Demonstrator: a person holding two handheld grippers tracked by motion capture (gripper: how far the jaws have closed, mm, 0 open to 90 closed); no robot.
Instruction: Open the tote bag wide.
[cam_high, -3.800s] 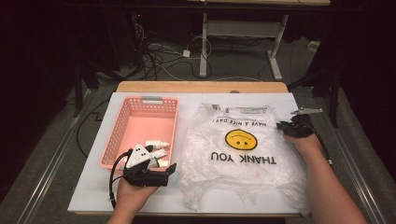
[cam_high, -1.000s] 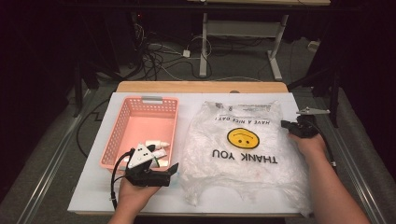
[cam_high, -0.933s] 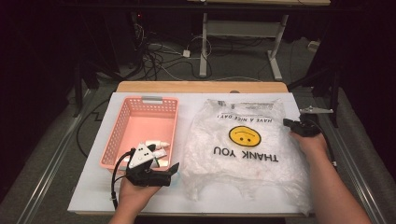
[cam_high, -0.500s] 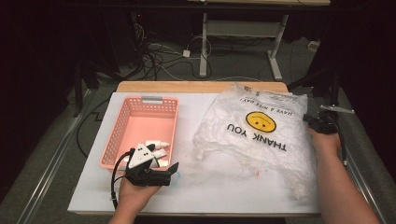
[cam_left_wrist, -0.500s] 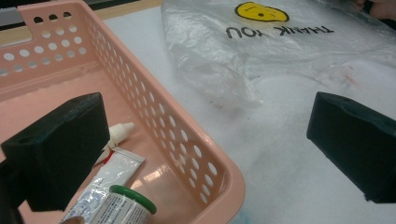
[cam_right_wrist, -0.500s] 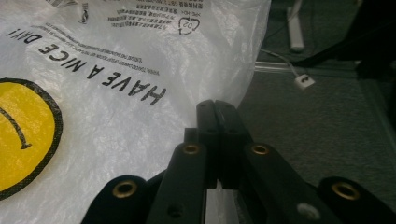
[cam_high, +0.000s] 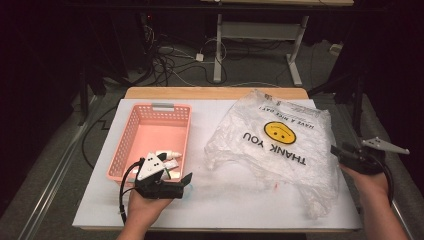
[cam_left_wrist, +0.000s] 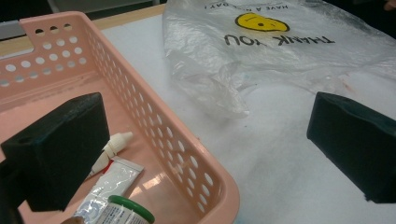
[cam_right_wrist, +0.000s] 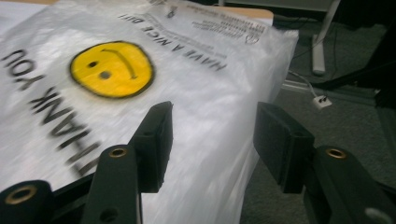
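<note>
Plastic bag (cam_high: 280, 145), clear and printed with a yellow smiley and "THANK YOU", is spread over the right half of the white table (cam_high: 230, 200), with its far right edge hanging past the table edge, as seen in the right gripper view (cam_right_wrist: 140, 93). The right gripper (cam_high: 345, 152) is held at that edge, just beside the bag. Its jaws have just been opening, and in the right gripper view they are seen parted to a middling gap with the bag's edge lying in line between them; no pad can be seen pressing on the plastic, so the bag is taken as released.

The left gripper (cam_high: 187, 180) is held low at the near left of the table, just beside the near right corner of the pink basket (cam_high: 150, 112). Its jaws are spread wide, with nothing gripped: in the left gripper view one jaw is seen over the basket (cam_left_wrist: 196, 163) and the other over bare table.

A white tube (cam_left_wrist: 112, 179), a small white nozzle bottle (cam_left_wrist: 114, 144) and a green-capped container (cam_left_wrist: 128, 212) are lying in the basket's near end. The crumpled left side of the bag (cam_left_wrist: 210, 79) is near the basket but apart from it.
</note>
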